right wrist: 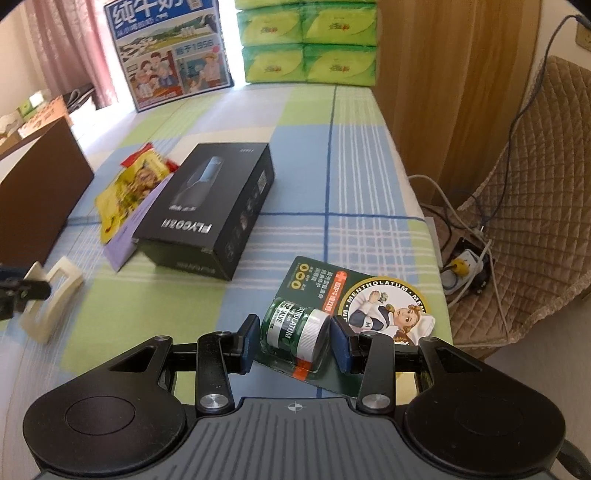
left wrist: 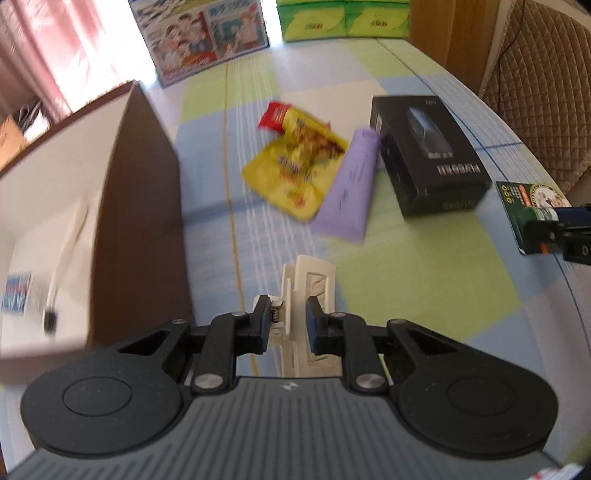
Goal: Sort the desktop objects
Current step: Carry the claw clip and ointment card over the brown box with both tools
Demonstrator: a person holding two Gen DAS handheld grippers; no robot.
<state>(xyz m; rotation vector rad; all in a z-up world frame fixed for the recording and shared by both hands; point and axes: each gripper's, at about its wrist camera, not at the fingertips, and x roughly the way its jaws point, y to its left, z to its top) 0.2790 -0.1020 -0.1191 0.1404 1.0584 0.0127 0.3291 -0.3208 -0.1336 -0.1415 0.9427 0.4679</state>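
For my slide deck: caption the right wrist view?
Right gripper straddles a green lip balm pack beside a black box.

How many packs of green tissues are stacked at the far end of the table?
4 visible in the right wrist view: upper left, upper right, lower left, lower right. More may be hidden above the frame or behind.

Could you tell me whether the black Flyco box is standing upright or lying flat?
Lying flat: the black Flyco box rests on the checked tablecloth, printed face up.
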